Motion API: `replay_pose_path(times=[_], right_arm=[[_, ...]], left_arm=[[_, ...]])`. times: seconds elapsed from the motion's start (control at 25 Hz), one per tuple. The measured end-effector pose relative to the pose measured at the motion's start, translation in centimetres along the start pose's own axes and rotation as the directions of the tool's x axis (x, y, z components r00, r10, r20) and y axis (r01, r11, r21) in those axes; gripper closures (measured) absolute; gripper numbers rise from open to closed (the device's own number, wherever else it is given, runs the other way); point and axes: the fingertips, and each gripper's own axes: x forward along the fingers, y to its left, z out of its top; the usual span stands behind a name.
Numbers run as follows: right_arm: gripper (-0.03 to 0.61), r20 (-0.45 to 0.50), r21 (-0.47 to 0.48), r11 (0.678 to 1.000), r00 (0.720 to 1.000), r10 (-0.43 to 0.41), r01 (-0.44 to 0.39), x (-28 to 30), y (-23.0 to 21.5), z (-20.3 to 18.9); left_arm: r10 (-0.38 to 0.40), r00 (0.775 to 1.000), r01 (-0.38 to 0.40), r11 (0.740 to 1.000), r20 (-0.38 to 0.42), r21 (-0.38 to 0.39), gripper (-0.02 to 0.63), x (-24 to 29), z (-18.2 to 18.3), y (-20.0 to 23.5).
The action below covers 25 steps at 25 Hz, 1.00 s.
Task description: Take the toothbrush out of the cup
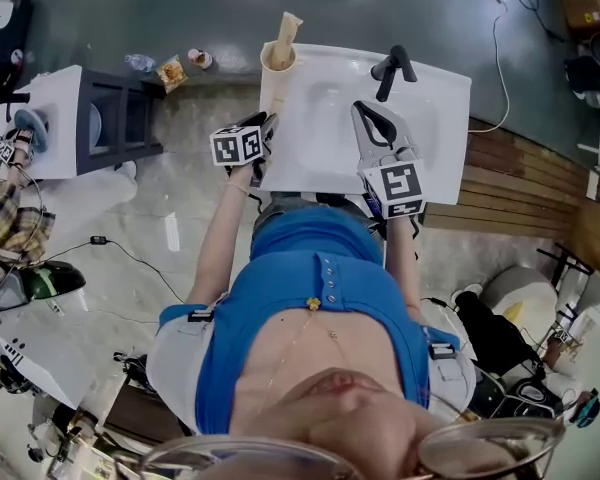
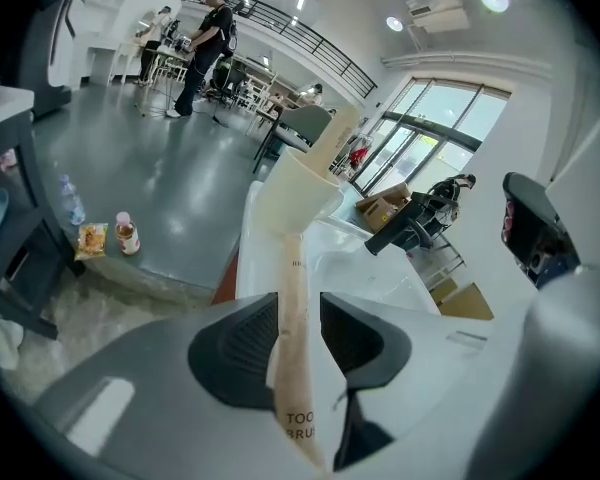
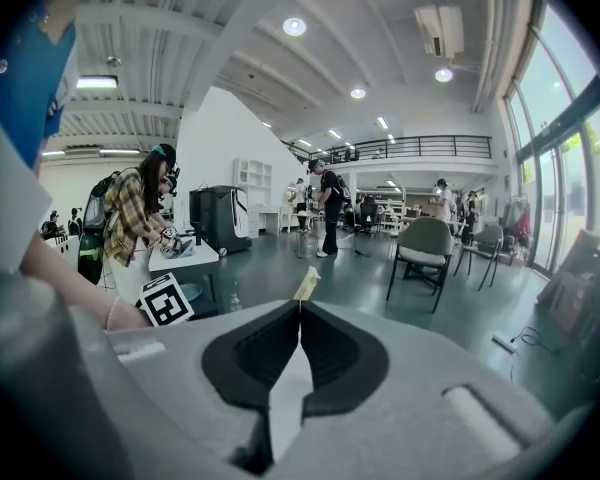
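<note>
The paper-wrapped toothbrush (image 2: 292,368) is pale tan with dark lettering, and the round plastic cup (image 1: 278,58) is cream. The rectangular washbasin (image 1: 430,98) is white, its tap (image 1: 392,68) black. The left gripper (image 2: 300,338) and right gripper (image 3: 300,353) are grey with black ribbed pads and black-and-white square markers. The person's buttoned shirt (image 1: 310,298) is blue.

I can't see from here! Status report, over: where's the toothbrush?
Left gripper open, wrapped toothbrush between its jaws, not clamped. Right gripper shut. Wrapper tip sticks from the cup. Nothing in the way.
</note>
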Motion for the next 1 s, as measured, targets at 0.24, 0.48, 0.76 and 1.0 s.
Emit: replay_pose_path(times=[0.24, 0.48, 0.76, 1.0], right_arm=[[0.557, -0.007, 0.003, 0.999, 0.999, 0.036, -0.036, 2.0, 1.1, 0.6], [0.557, -0.023, 0.006, 0.999, 0.998, 0.053, -0.053, 3.8, 2.0, 0.4], [0.552, -0.043, 0.035, 0.998, 0.997, 0.059, -0.057, 6.6, 2.8, 0.1], [0.54, -0.071, 0.038, 0.996, 0.994, 0.079, -0.076, 9.9, 3.5, -0.3]], left_arm=[[-0.017, 0.998, 0.015, 1.0, 0.056, 0.023, 0.501, -1.7, 1.5, -0.9], [-0.047, 0.993, 0.04, 0.997, 0.105, 0.069, 0.561, -3.5, 2.7, -2.2], [-0.099, 0.984, 0.085, 0.992, 0.15, 0.098, 0.614, -5.2, 3.9, -3.2], [-0.139, 0.974, 0.112, 0.982, 0.179, 0.152, 0.614, -6.6, 5.0, -4.2]])
